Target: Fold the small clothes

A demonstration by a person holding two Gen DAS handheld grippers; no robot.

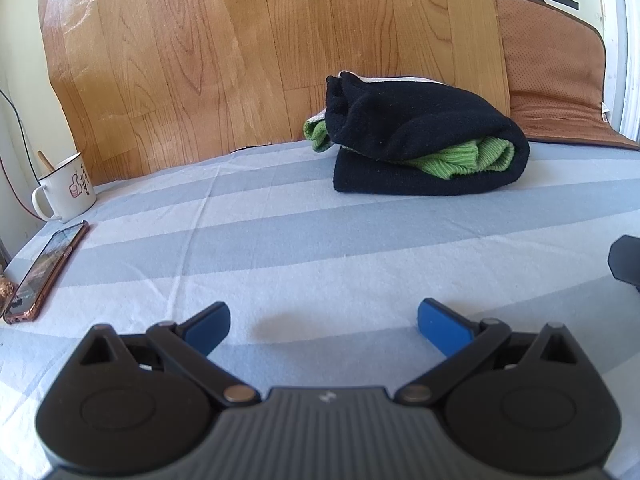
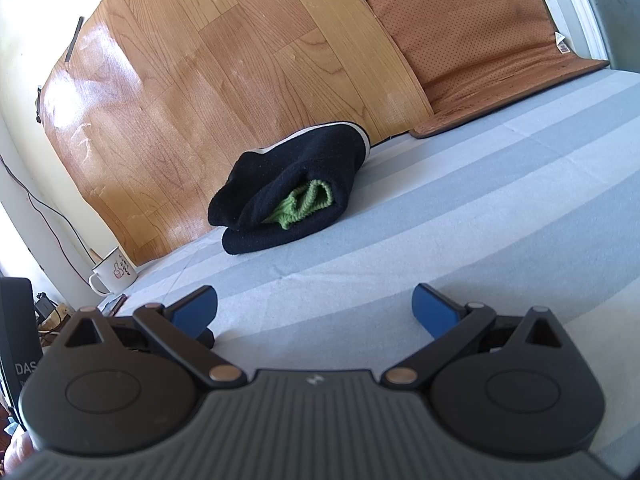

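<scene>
A folded black garment point(image 1: 420, 136) with green knit trim point(image 1: 472, 158) lies on the striped blue-and-white cloth point(image 1: 280, 240) near the wooden-pattern back panel. It also shows in the right wrist view point(image 2: 288, 192), with the green trim point(image 2: 308, 202) showing at its open side. My left gripper point(image 1: 323, 326) is open and empty, low over the cloth, well short of the garment. My right gripper point(image 2: 315, 312) is open and empty, also short of the garment. A dark part of the right gripper point(image 1: 626, 264) shows at the right edge of the left wrist view.
A white mug point(image 1: 66, 188) and a phone point(image 1: 44, 272) lie at the left edge of the cloth. The mug also shows in the right wrist view point(image 2: 114, 272). A brown cushion point(image 2: 480, 40) leans at the back right. A wood-pattern panel point(image 1: 260, 48) stands behind.
</scene>
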